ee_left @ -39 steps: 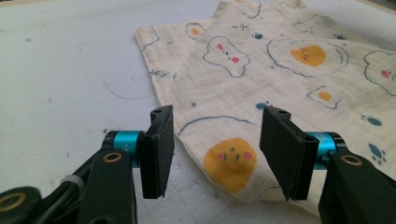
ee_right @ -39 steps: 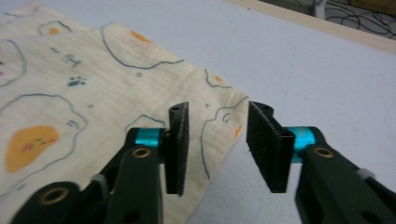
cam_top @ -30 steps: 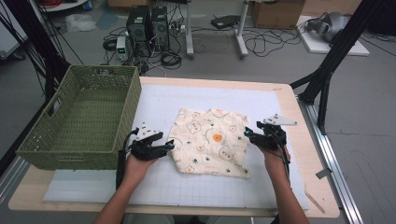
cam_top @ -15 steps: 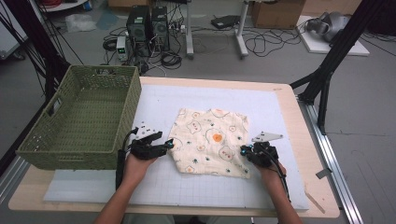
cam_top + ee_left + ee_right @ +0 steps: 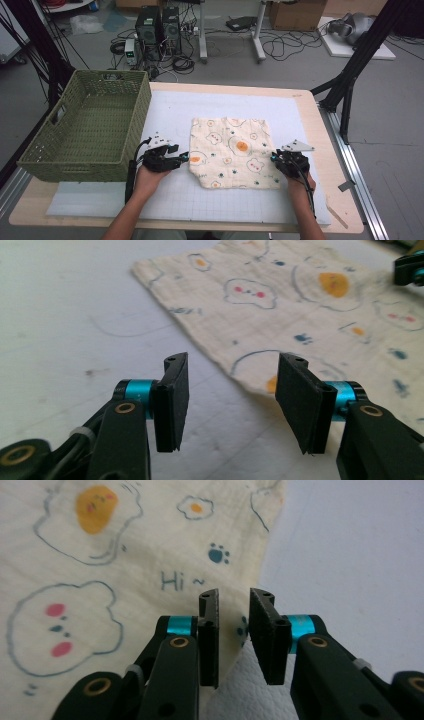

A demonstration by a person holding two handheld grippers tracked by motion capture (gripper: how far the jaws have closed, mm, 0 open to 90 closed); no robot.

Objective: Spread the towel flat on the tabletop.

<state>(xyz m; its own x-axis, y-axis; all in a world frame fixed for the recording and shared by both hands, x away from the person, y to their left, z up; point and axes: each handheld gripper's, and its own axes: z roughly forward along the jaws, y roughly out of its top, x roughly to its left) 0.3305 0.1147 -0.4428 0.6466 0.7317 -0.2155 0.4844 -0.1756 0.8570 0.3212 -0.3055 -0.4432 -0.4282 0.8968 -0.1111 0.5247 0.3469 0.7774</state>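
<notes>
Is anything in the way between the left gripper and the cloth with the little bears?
No. Just bare white mat lies between the open left gripper and the near edge of the cream printed cloth.

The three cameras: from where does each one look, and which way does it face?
High view: above the table's near side, looking forward and down; both forearms, left hand-held gripper, right hand-held gripper.
Left gripper view: low, along open jaws toward the cloth.
Right gripper view: along its jaws, astride the cloth's edge.
All share the cloth.
</notes>
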